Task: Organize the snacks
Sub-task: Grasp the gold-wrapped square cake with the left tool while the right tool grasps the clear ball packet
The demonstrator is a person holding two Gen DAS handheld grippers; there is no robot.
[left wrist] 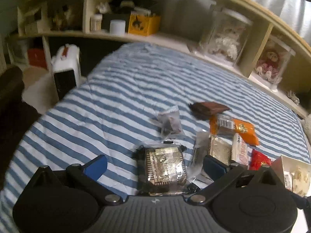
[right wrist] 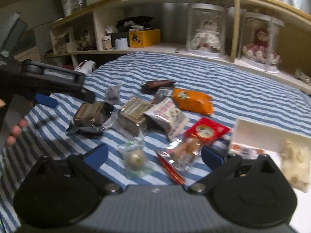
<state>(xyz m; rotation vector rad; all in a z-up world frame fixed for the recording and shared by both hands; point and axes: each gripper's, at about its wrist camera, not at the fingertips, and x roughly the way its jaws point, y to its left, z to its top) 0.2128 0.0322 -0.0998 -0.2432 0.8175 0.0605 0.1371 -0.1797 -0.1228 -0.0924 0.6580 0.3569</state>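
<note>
1. My left tool (left wrist: 155, 163) hangs low over the bed (left wrist: 108, 104), its blue fingers (left wrist: 97, 166) spread wide apart with nothing between them touching either pad.
2. Directly between those fingers, lying on the striped cover, I see a foil-wrapped snack pack (left wrist: 164, 168) in dark, clear-edged plastic.
3. Just to its right lies a second foil pack (left wrist: 219, 150), and beside that a white packet (left wrist: 241, 152) with red print.
4. Farther back I see a small clear pouch (left wrist: 171, 123) with something dark inside, a brown wrapper (left wrist: 209, 108) and an orange packet (left wrist: 243, 129), its end lying against the brown one.
5. My right tool (right wrist: 153, 155) also stands open, fingers (right wrist: 98, 153) wide, above the near edge of the pile.
6. Between its fingers lie a round pale sweet (right wrist: 135, 158) in clear wrap and a red-topped bag (right wrist: 204, 131) of tan pieces, with a thin red strip (right wrist: 171, 168) between them.
7. A white box (right wrist: 268, 134) sits open at the right, next to the red-topped bag; a pale bag (right wrist: 295, 161) lies in front of it, too blurred for me to read.
8. From the right camera I see the left tool at the far left with a hand (right wrist: 15, 130) on it, above the first foil pack.
9. A shelf (left wrist: 147, 36) runs behind the bed.
</note>
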